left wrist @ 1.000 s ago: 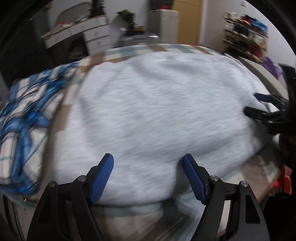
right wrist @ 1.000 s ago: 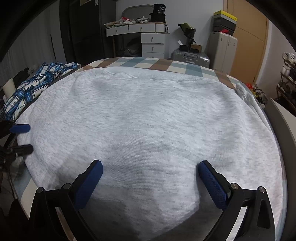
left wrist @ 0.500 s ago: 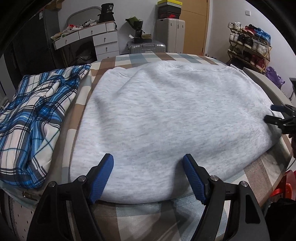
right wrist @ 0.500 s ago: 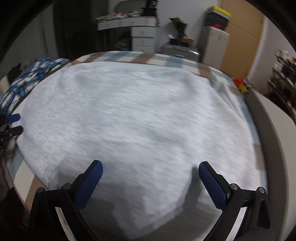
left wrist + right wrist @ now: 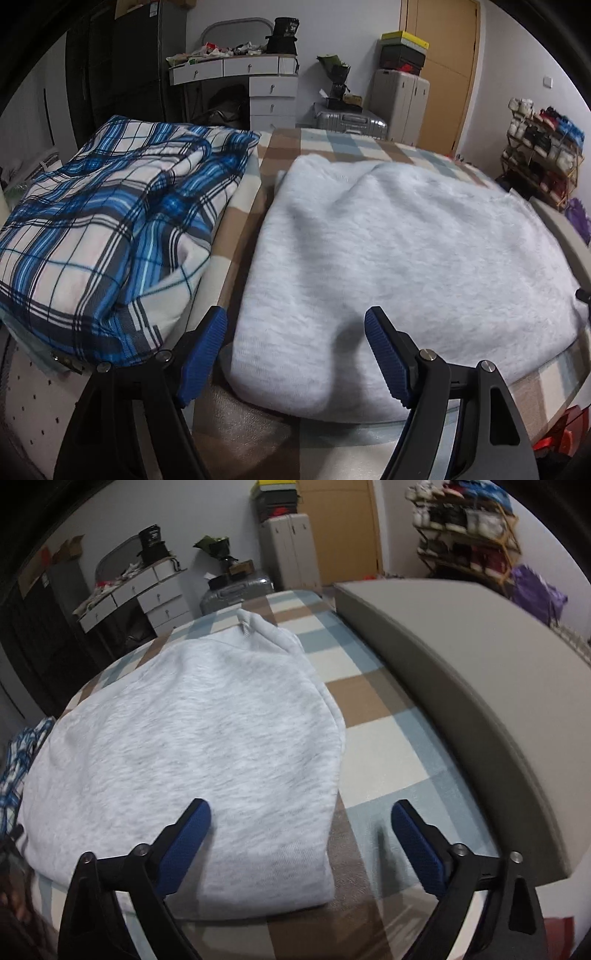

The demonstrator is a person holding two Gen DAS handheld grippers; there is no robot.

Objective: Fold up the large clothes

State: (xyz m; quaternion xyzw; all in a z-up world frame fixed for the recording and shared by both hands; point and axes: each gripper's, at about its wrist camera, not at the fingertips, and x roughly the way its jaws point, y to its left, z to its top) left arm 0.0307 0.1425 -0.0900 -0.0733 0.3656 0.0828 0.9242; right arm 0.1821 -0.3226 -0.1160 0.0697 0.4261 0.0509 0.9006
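A light grey sweatshirt (image 5: pixel 406 258) lies folded flat on a checked cloth (image 5: pixel 251 439) over the table; it also shows in the right wrist view (image 5: pixel 192 746). My left gripper (image 5: pixel 295 354) is open and empty above the sweatshirt's near left corner. My right gripper (image 5: pixel 301 845) is open and empty above the sweatshirt's near right corner, its right finger over bare checked cloth (image 5: pixel 384 753).
A folded blue plaid garment (image 5: pixel 110 229) lies to the left of the sweatshirt. A grey padded slab (image 5: pixel 480 686) borders the table on the right. Drawers (image 5: pixel 269 96), a suitcase (image 5: pixel 351 120) and a shoe rack (image 5: pixel 543 147) stand behind.
Both grippers have pulled apart: the left one swung left toward the plaid garment, the right one swung right toward the grey slab. Both stayed open.
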